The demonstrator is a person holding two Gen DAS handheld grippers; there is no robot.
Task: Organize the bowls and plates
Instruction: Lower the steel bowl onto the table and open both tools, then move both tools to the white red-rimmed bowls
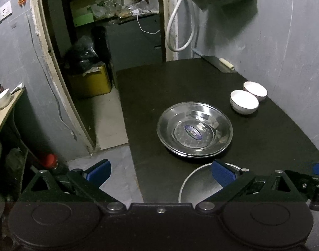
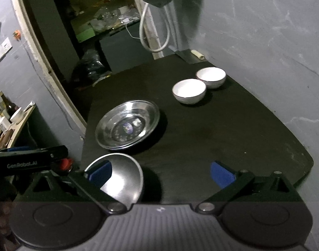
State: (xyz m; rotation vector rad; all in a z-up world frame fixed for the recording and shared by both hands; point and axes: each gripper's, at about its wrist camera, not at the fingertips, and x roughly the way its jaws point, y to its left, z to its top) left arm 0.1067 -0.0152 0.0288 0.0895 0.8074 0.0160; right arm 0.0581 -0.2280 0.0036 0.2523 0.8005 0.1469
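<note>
Left wrist view shows our left claw (image 1: 161, 172) with its blue pads spread apart, gripping nothing, hanging over the near edge of the black table (image 1: 169, 83). We count two white ceramic bowls (image 1: 244, 101) (image 1: 255, 90) touching each other near the wall, one stainless steel plate (image 1: 194, 130) mid-table with a blue sticker at its centre, and one steel bowl (image 1: 201, 185) at the near edge, just beside our right pad. Right wrist view has our right claw (image 2: 160, 174) likewise apart and empty, its left pad in front of that steel bowl (image 2: 121, 177).
</note>
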